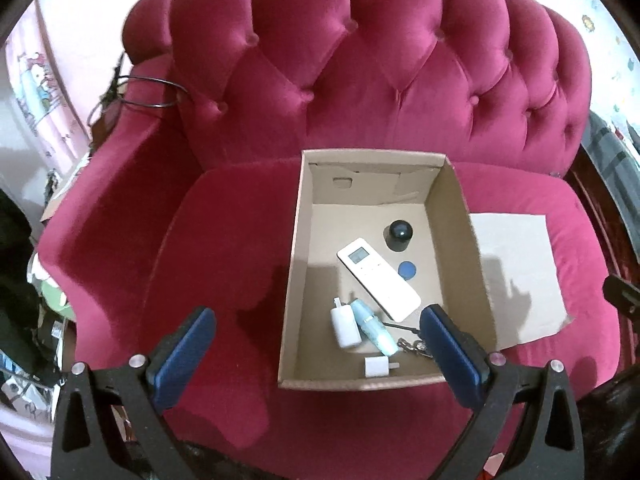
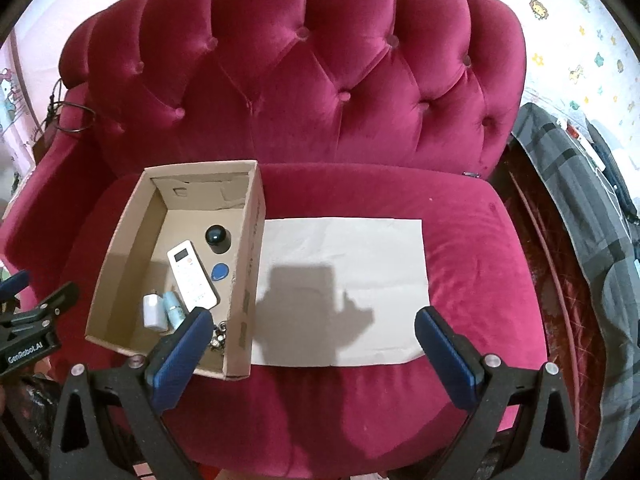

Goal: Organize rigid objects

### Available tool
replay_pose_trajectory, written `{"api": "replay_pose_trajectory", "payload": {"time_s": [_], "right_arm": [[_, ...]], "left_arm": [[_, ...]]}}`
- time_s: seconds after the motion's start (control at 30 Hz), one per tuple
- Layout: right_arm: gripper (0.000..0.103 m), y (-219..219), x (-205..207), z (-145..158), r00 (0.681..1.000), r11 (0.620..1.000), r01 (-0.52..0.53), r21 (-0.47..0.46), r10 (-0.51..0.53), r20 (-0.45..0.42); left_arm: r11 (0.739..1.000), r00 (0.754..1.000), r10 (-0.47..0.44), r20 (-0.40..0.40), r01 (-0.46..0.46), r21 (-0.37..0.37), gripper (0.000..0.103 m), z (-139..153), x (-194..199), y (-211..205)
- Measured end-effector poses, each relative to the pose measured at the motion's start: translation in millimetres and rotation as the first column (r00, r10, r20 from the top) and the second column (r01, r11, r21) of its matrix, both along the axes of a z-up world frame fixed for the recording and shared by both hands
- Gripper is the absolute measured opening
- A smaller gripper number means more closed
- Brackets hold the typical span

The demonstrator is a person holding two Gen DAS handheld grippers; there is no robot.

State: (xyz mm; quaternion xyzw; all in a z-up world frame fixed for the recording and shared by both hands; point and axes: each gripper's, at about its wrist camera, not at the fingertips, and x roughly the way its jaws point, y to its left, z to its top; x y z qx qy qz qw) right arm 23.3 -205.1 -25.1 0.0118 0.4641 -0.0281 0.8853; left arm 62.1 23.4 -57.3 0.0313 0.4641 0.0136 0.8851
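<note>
An open cardboard box (image 1: 294,264) (image 2: 120,256) sits on the red armchair seat. Inside lie a white remote (image 1: 378,278) (image 2: 192,276), a black round object (image 1: 398,234) (image 2: 218,238), a blue disc (image 1: 407,270) (image 2: 219,270), a white charger (image 1: 343,325) (image 2: 154,312), a light blue tube (image 1: 372,326) (image 2: 174,308), a small white plug (image 1: 378,366) and a metal keychain (image 1: 412,346) (image 2: 219,338). My left gripper (image 1: 316,354) is open and empty above the box's near edge. My right gripper (image 2: 312,354) is open and empty above the seat's front.
A flat sheet of cardboard (image 2: 340,292) (image 1: 516,276) lies on the seat right of the box. The tufted chair back (image 2: 300,80) rises behind. A grey checked cloth (image 2: 592,220) hangs at the right. The other gripper shows at the left edge (image 2: 28,332).
</note>
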Motion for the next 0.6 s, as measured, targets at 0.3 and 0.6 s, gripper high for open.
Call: {"api": "replay_pose_trajectory", "payload": {"time_s": [0.3, 0.6], "right_arm": [[0.103, -1.5, -29.6, 16.4, 1.000, 1.000, -0.013, -0.001, 0.013, 0.028], [0.103, -3.2, -40.2, 20.2, 1.000, 0.999, -0.021, 0.026, 0.021, 0.021]], "left_arm": [[1.000, 0.999, -0.020, 0.028, 0.020, -0.001, 0.103, 20.7, -38.6, -24.1], [0.999, 0.998, -0.053, 0.030, 0.052, 0.007, 0.103, 23.9, -49.2, -39.0]]}}
